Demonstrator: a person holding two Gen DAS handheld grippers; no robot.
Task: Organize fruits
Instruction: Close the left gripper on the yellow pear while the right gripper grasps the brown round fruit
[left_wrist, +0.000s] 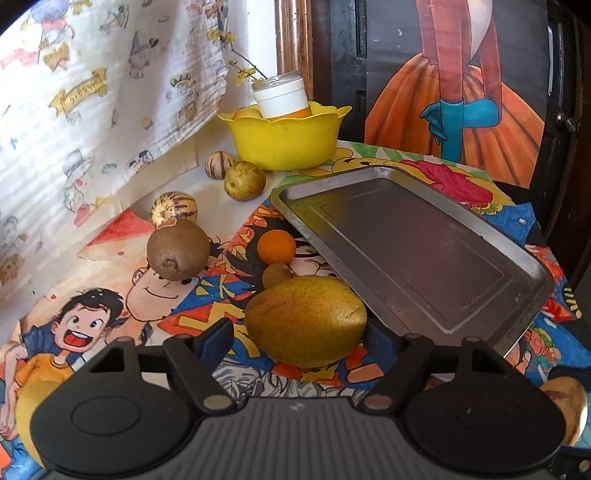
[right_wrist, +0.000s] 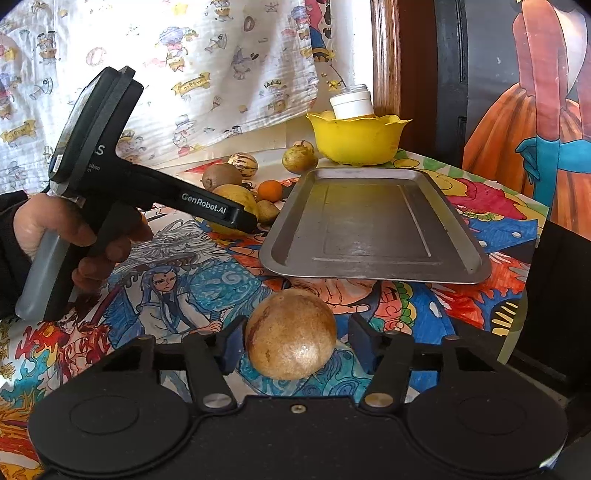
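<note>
A yellow-green pear (left_wrist: 306, 320) lies on the picture-covered table between the open fingers of my left gripper (left_wrist: 301, 341), with gaps on both sides. It also shows in the right wrist view (right_wrist: 236, 199), partly behind the left gripper (right_wrist: 248, 220). A round tan fruit (right_wrist: 291, 334) lies between the open fingers of my right gripper (right_wrist: 295, 345). An empty metal tray (left_wrist: 417, 243) (right_wrist: 373, 225) lies just right of the pear and beyond the tan fruit.
A brown kiwi-like fruit (left_wrist: 178, 249), a small orange (left_wrist: 276, 246), a small brown fruit (left_wrist: 277, 275), two striped melons (left_wrist: 173, 209) and a green fruit (left_wrist: 244, 180) lie left of the tray. A yellow bowl (left_wrist: 284, 136) holds a white-capped jar (left_wrist: 282, 96).
</note>
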